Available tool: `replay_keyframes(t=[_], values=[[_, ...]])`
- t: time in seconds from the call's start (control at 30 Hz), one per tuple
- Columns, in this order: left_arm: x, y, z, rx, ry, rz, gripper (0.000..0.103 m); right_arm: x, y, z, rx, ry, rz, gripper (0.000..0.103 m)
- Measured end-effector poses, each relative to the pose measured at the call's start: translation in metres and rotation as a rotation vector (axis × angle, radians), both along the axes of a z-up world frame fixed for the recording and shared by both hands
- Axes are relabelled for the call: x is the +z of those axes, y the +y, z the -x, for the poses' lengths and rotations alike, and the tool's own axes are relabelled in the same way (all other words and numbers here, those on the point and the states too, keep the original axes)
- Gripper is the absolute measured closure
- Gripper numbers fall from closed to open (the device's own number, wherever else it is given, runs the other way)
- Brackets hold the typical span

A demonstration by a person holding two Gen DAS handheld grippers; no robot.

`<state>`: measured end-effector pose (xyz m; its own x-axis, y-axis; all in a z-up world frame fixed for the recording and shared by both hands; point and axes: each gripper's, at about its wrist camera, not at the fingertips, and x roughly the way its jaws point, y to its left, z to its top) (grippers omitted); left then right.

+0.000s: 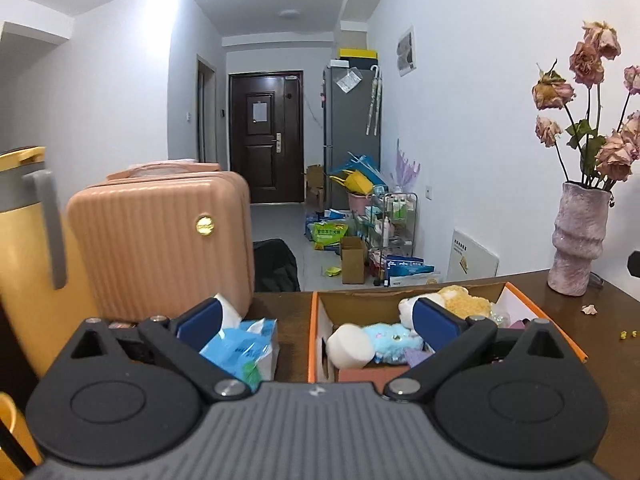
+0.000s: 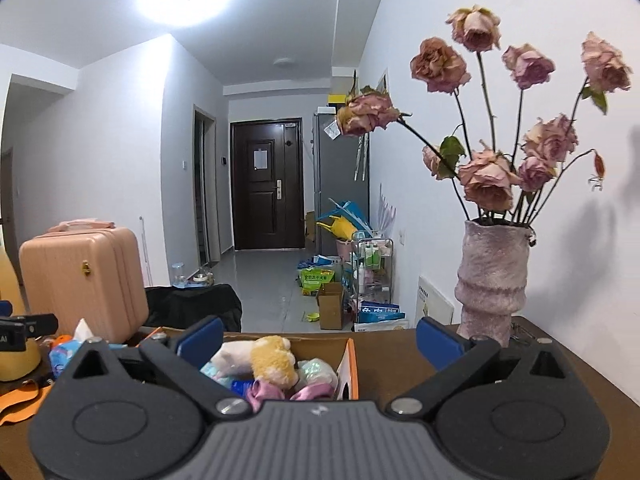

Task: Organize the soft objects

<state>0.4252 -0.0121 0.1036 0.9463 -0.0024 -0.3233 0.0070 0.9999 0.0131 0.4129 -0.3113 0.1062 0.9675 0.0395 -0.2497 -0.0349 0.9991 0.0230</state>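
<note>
Nearest the lens in the left wrist view, the left gripper [image 1: 316, 316] has its blue fingers [image 1: 198, 318] spread wide apart with nothing between them; beyond them the orange-edged cardboard box [image 1: 316, 336] sits on the brown table [image 1: 608, 320], holding the soft toys: a white round plush [image 1: 350, 346], a light blue plush [image 1: 390, 338] and a yellow and white plush [image 1: 460, 302] piled together inside; just left of the box lies a blue tissue pack [image 1: 244, 344], and behind that stands a pink suitcase [image 1: 160, 236]; a yellow jug [image 1: 28, 248] fills the left edge. In the right wrist view the right gripper [image 2: 318, 342] likewise holds its fingers [image 2: 436, 340] fully apart and empty, above the near right part of the same box [image 2: 352, 368], where the yellow plush [image 2: 274, 358] rests on pink cloth [image 2: 310, 392]; a rough pink vase [image 2: 494, 280] of dried roses [image 2: 486, 178] stands on the table to the right, apart from the box.
</note>
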Motion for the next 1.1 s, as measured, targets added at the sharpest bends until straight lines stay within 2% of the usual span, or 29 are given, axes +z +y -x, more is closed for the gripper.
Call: replay_keyframes(t=[0.1,0.27,0.4,0.53,0.83,1.0,1.1], values=[[-0.001,0.003,0.035,-0.026,0.048,0.001,0.000,-0.002,0.002,0.031,-0.001,0.000,-0.022,0.000],[-0.013,0.011,0.124,0.014,-0.029,-0.036,0.000,-0.008,0.011,0.102,0.024,0.001,-0.050,0.000],[-0.033,0.024,0.187,0.003,-0.036,0.002,0.000,-0.027,0.024,0.166,0.056,-0.008,-0.035,0.000],[-0.052,0.034,0.245,0.010,-0.026,-0.019,0.000,-0.049,0.039,0.225,0.062,0.020,-0.010,0.000],[-0.090,0.049,0.347,0.023,-0.003,-0.026,0.000,-0.088,0.065,0.344,0.104,0.049,-0.057,0.000],[-0.103,0.054,0.409,0.067,-0.044,-0.055,0.000,-0.101,0.078,0.411,0.078,0.032,-0.054,0.000],[-0.104,0.054,0.436,0.076,-0.057,-0.075,0.000,-0.101,0.089,0.427,0.110,0.008,-0.042,0.000]])
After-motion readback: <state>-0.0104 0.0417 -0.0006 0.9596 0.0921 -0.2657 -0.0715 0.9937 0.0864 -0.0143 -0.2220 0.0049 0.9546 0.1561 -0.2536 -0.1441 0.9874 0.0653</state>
